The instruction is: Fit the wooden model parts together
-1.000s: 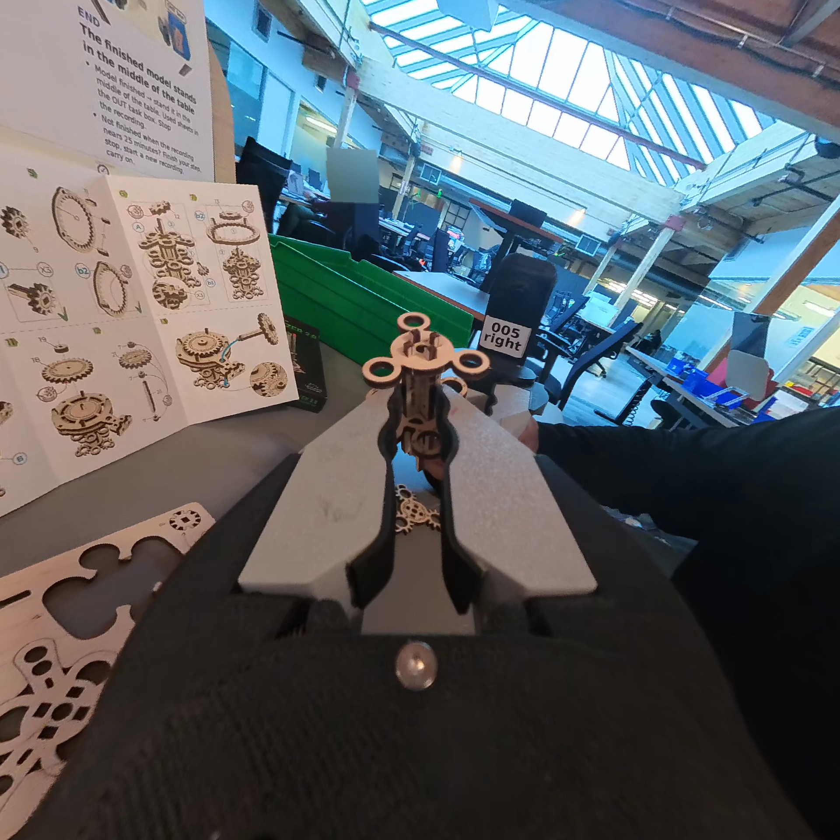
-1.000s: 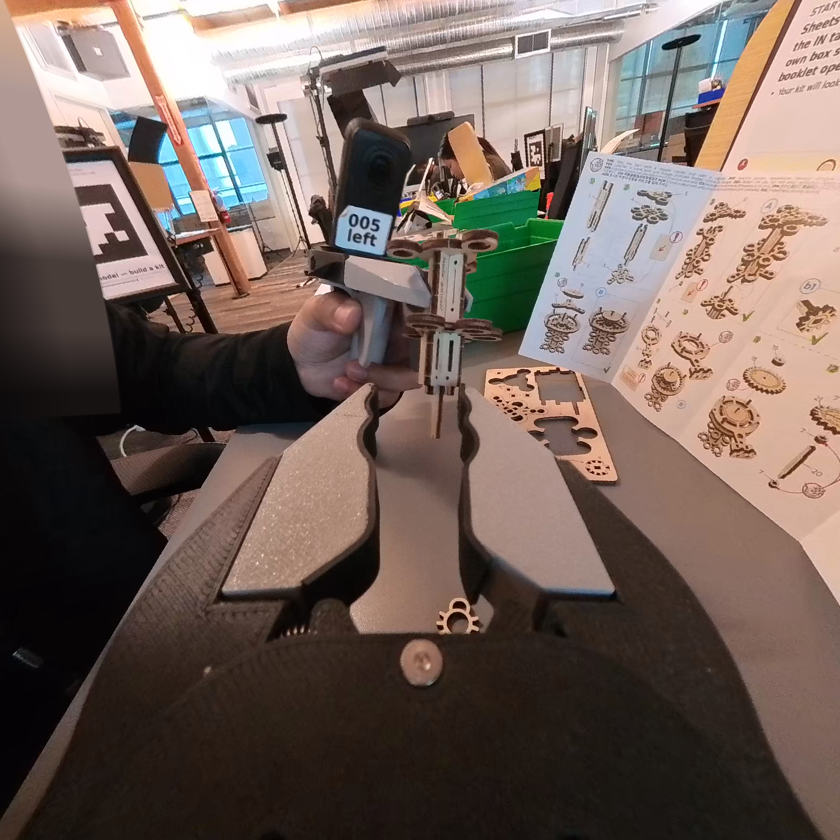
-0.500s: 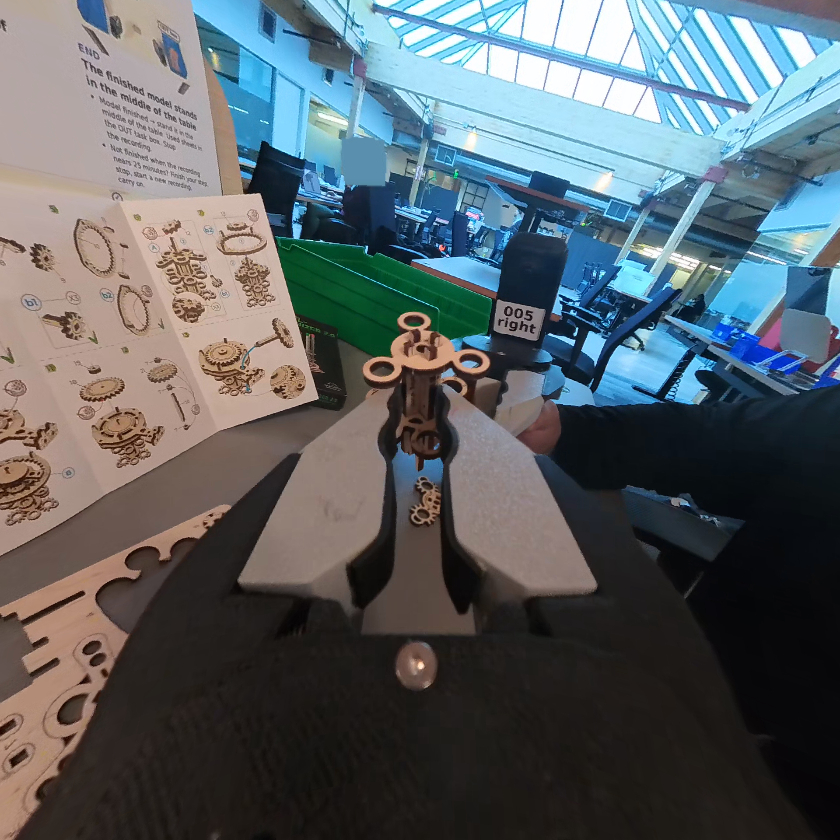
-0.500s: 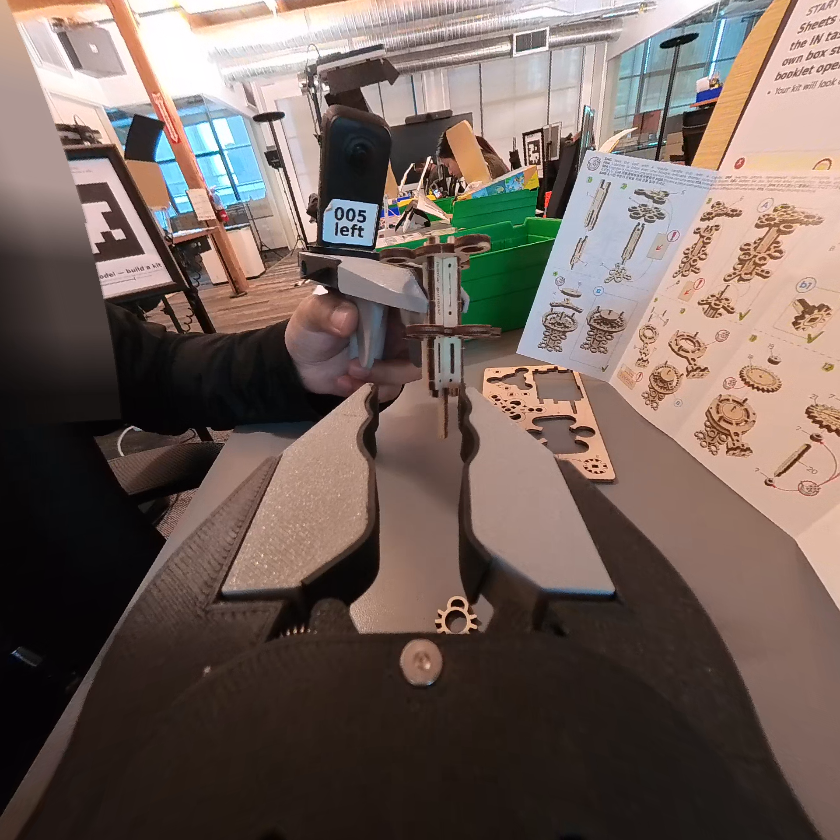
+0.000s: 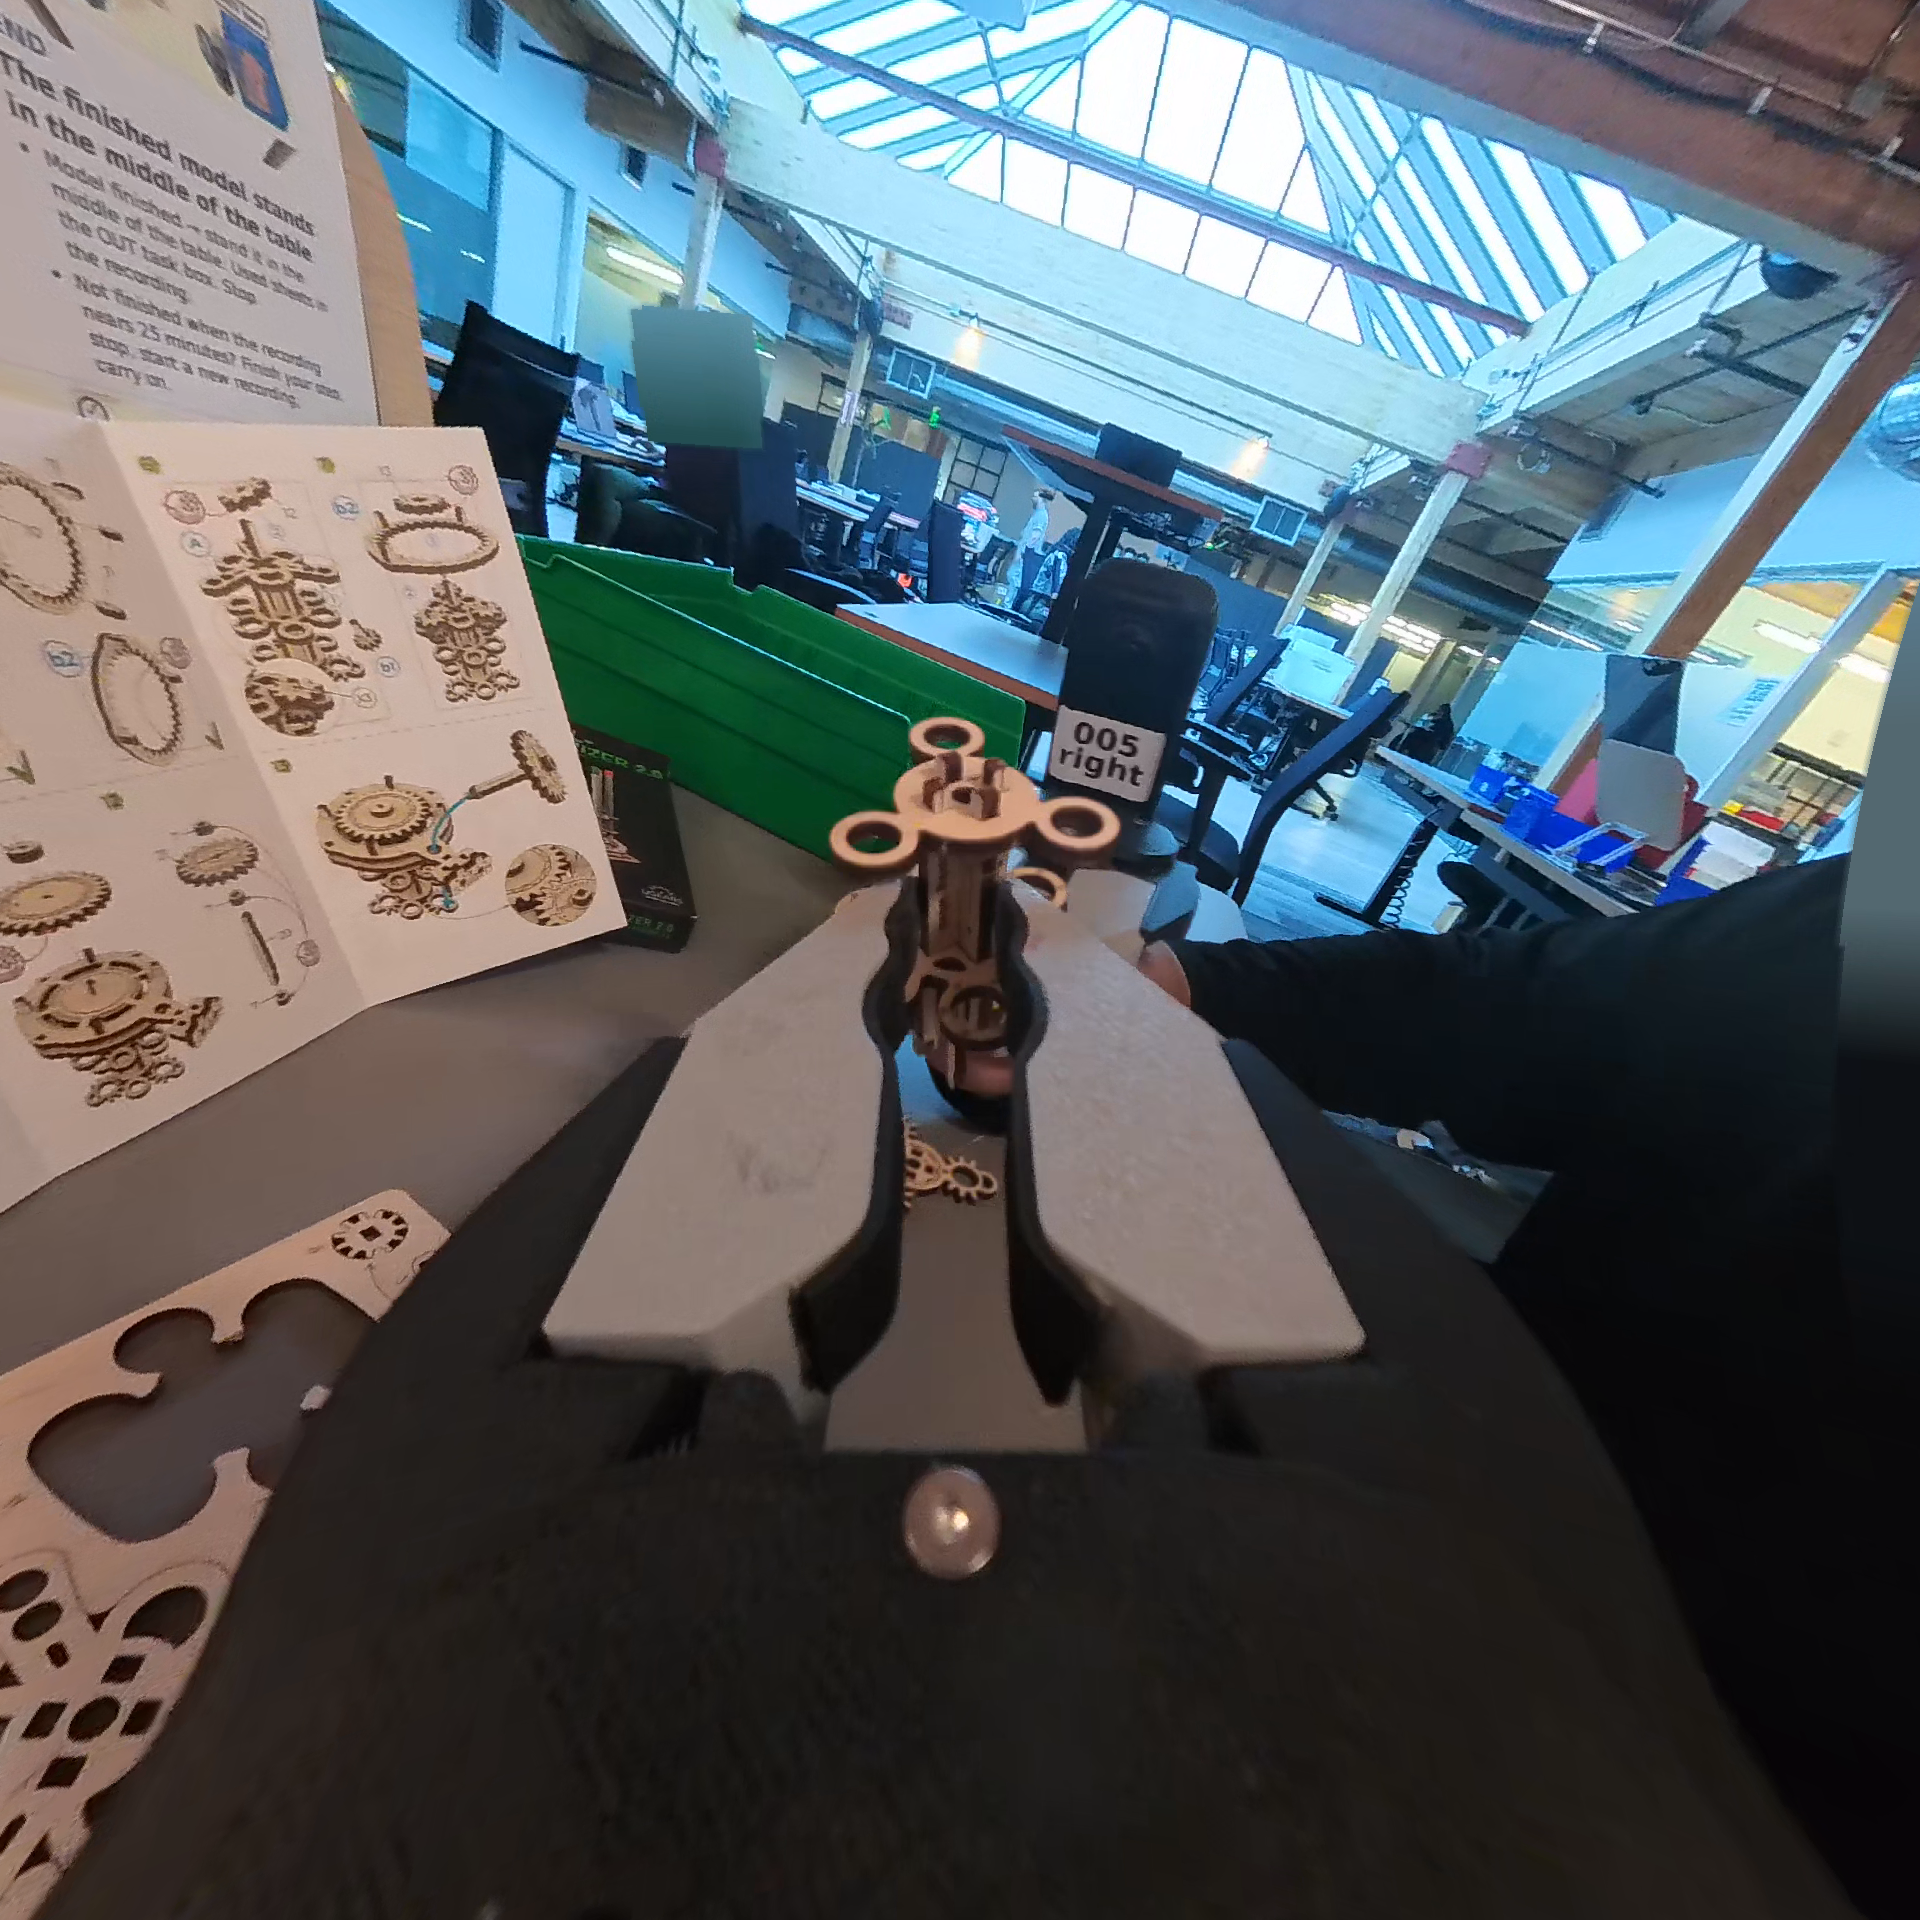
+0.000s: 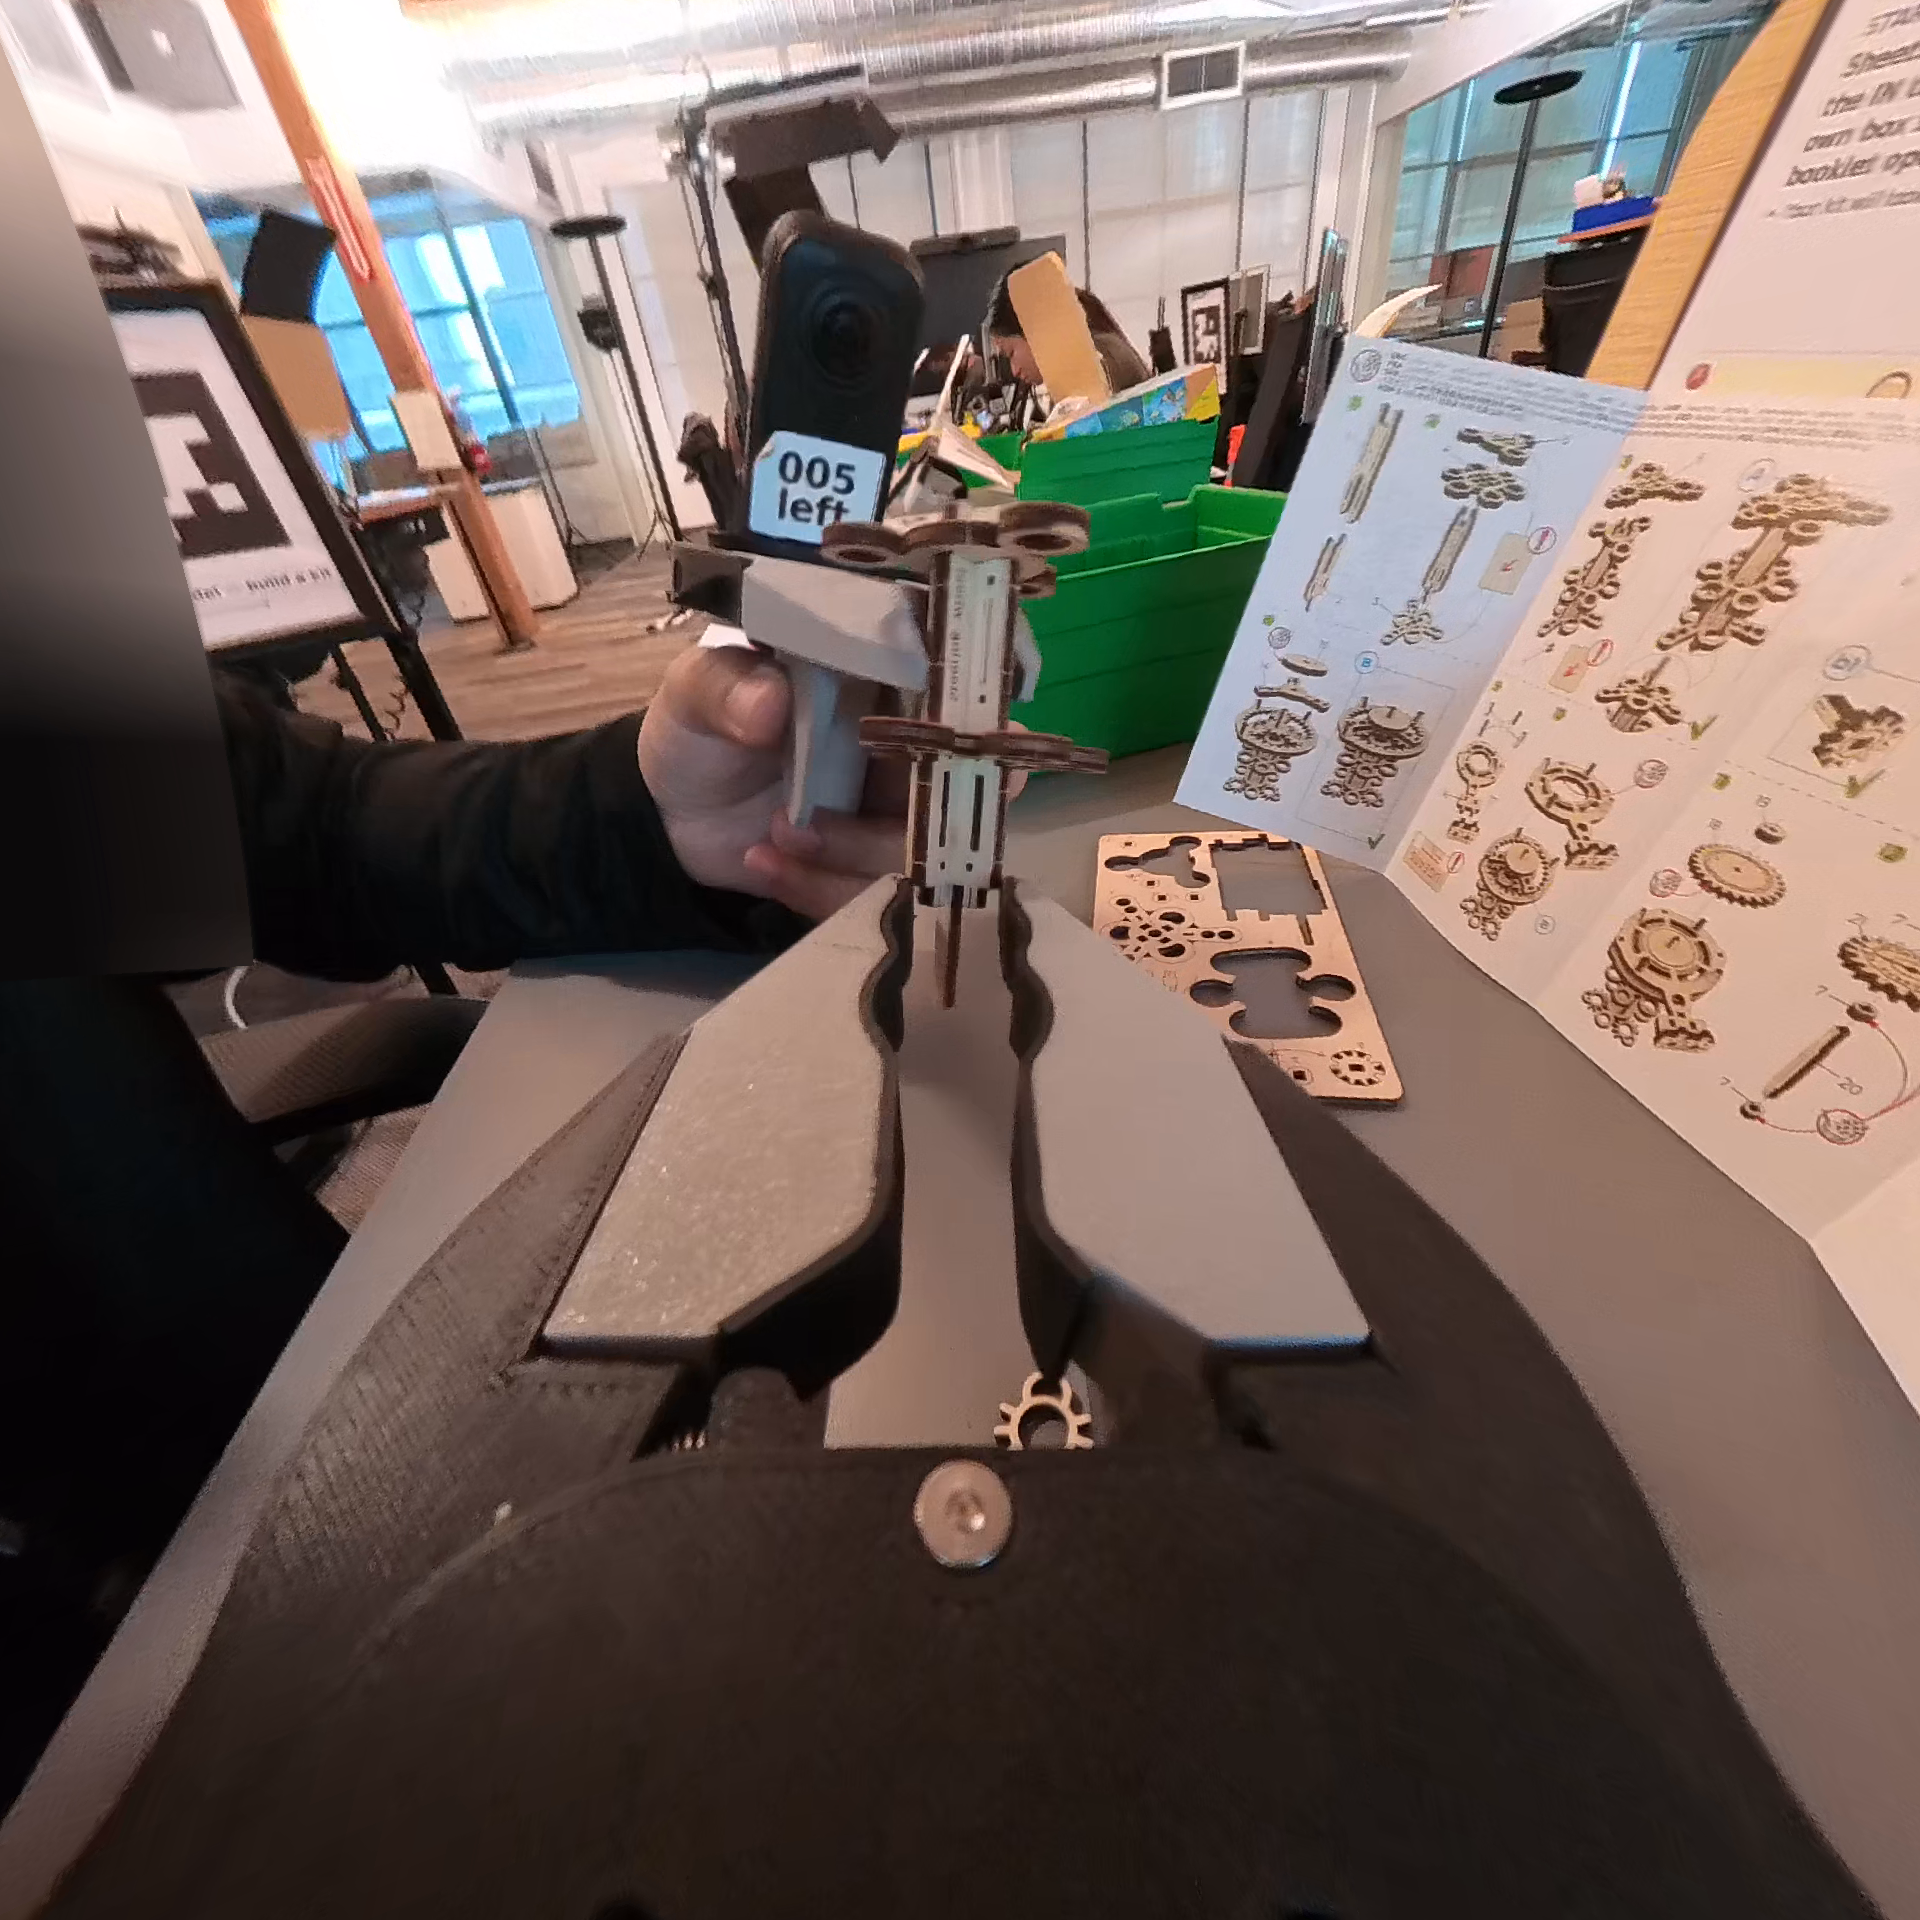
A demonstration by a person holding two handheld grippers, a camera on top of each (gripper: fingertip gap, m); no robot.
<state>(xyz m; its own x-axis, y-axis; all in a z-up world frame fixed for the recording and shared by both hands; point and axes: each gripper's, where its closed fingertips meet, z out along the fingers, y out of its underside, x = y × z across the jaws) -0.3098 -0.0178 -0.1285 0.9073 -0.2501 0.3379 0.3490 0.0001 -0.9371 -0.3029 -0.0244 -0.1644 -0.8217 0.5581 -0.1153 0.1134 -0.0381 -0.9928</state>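
My left gripper (image 5: 956, 940) is shut on the upper shaft of a wooden model column (image 5: 971, 821) and holds it upright above the grey table (image 5: 416, 1101). The column has two lobed ring plates; it also shows in the right wrist view (image 6: 971, 665), with the left gripper (image 6: 935, 649) clamped between the plates. My right gripper (image 6: 951, 899) has its jaws closed in on the column's lower end, touching both sides. A thin pin (image 6: 948, 966) hangs down between the fingers. The right gripper (image 5: 1143, 904) shows just behind the column.
Small loose gear pieces (image 5: 945, 1174) lie on the table; one (image 6: 1044, 1418) lies under my right gripper. A punched wooden sheet (image 6: 1247, 966) (image 5: 156, 1455) lies flat. An instruction booklet (image 6: 1610, 779) (image 5: 260, 779) stands open. Green bins (image 5: 727, 665) (image 6: 1122, 613) and a black box (image 5: 634, 852) sit behind. The grippers are tip to tip, or close to it.
The right jaws have narrowed from wide open onto the column's lower end. The left gripper has shifted a little with the column and kept its hold.
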